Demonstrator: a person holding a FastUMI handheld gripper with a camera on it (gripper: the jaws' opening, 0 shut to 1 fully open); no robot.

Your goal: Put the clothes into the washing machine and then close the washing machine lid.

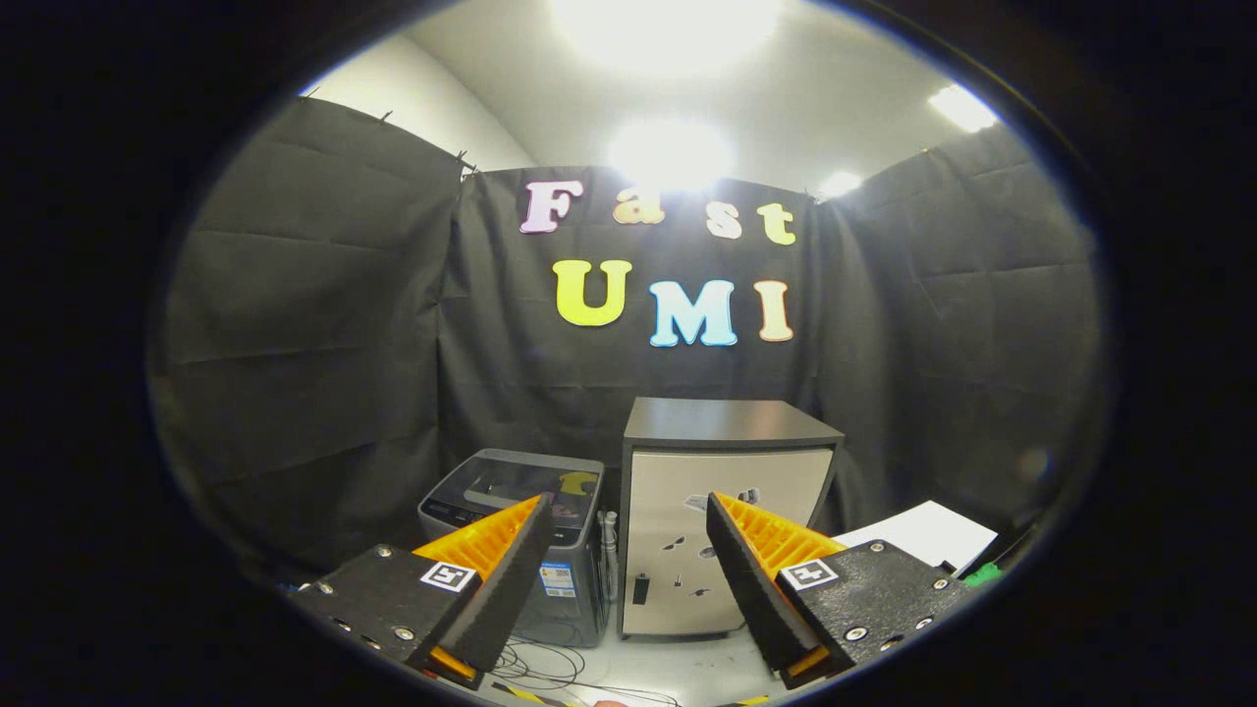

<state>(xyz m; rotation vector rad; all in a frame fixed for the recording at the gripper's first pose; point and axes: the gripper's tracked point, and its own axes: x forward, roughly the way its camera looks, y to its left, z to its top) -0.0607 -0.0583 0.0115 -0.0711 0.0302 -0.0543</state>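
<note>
Standing against the black cloth wall, the washing machine is the landmark to read the rest from — a small grey top-loader with a dark lid panel lying flat across its top and a strip of controls along the nearer edge of that top. A bit of yellow shows on the lid panel, too small to tell what it is. A blue-and-white sticker sits low on the machine's front face.

Just beside the washing machine, on its right, stands a taller cabinet with a dark flat top and a pale door marked with small dark spots. A pale hose runs down the narrow gap between the two. On the pale floor in front of the washing machine and nearer the camera lie thin loose cables. Well to the right of the washing machine, past the cabinet, a white sheet lies flat.

The gripper hovers nearer the camera than the washing machine, its fingers spread wide with nothing between them — orange ribbed backs, black foam pads facing inward. One finger overlaps the washing machine's front, the other the cabinet's door; neither touches anything.
</note>
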